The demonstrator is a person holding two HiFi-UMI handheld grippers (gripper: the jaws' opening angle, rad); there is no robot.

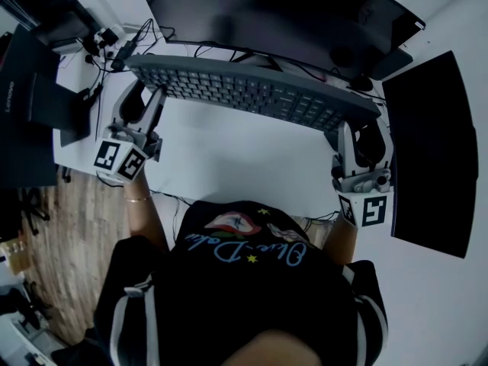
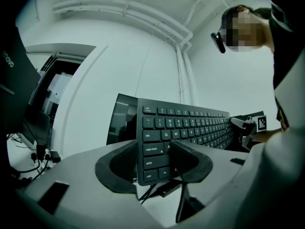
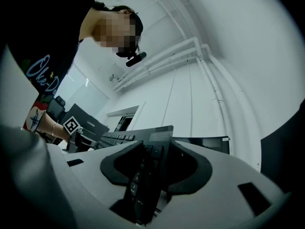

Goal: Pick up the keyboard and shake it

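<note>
A dark full-size keyboard hangs in the air above the white desk, held at both ends. My left gripper is shut on its left end; in the left gripper view the pads clamp the keyboard by the shift and ctrl keys, between the jaws of the left gripper. My right gripper is shut on the right end. In the right gripper view the keyboard shows edge-on, tilted up, pinched in the right gripper.
A large dark monitor stands behind the keyboard. A black mat lies at the desk's right. A black laptop and tangled cables sit at the left. The person's torso fills the lower head view.
</note>
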